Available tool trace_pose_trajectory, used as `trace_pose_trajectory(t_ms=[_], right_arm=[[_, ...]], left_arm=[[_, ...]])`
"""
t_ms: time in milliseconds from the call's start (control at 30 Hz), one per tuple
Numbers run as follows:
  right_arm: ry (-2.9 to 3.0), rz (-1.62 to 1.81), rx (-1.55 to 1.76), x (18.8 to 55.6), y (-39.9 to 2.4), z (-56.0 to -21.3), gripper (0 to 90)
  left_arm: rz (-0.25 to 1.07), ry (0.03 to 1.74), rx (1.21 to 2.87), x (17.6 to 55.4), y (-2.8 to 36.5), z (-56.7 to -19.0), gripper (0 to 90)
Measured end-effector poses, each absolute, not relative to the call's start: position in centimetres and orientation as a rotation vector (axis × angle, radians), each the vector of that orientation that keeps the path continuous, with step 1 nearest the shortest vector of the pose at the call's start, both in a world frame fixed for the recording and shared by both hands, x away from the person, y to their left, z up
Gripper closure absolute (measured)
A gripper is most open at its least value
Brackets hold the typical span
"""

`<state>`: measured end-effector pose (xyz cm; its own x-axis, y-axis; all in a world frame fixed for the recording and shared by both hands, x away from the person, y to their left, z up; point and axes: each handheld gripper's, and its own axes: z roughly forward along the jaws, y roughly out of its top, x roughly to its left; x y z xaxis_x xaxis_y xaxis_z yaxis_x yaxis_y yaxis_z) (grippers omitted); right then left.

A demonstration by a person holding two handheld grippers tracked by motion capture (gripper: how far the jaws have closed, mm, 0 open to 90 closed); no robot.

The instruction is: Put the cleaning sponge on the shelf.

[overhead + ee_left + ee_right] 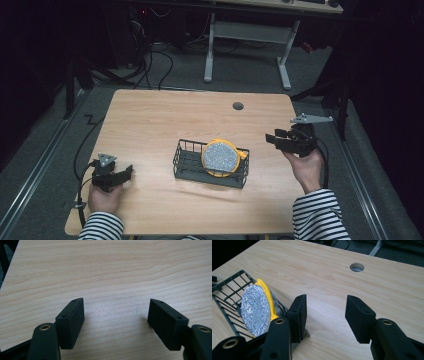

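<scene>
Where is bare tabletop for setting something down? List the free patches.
Free: the far half of the table, between its far edge, the cable hole and the wire basket; also the near strip in front of the basket, between both hands. Crowded: the middle, where the basket holds the round scrubber.

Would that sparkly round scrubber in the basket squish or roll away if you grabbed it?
The sparkly scrubber looks like soft glittery cloth with a yellow back, so it would probably squish and weigh little. It stands on edge, leaning on the wire basket, so a nudge might tip it flat. Being round, it could roll a bit, though the basket walls would likely stop it.
</scene>
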<state>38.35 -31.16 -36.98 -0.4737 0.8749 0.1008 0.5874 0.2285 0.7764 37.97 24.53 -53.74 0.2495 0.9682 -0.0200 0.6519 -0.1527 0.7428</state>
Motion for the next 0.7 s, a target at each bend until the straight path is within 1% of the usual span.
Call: trace_pose_trajectory(t_ms=[333, 433, 700], right_arm=[[2.117, 1.116, 1.371, 37.6, -32.2, -36.8, 51.9], [2.105, 1.117, 1.406, 37.3, -33.0, -37.5, 51.7], [2.076, 1.128, 1.427, 36.6, -34.1, -38.0, 51.6]], left_arm=[[0.630, 1.475, 1.881, 38.0, 24.6, -53.7, 30.0], [0.633, 1.475, 1.882, 38.0, 24.5, -53.7, 30.1], [0.633, 1.475, 1.884, 38.0, 24.5, -53.7, 30.2]])
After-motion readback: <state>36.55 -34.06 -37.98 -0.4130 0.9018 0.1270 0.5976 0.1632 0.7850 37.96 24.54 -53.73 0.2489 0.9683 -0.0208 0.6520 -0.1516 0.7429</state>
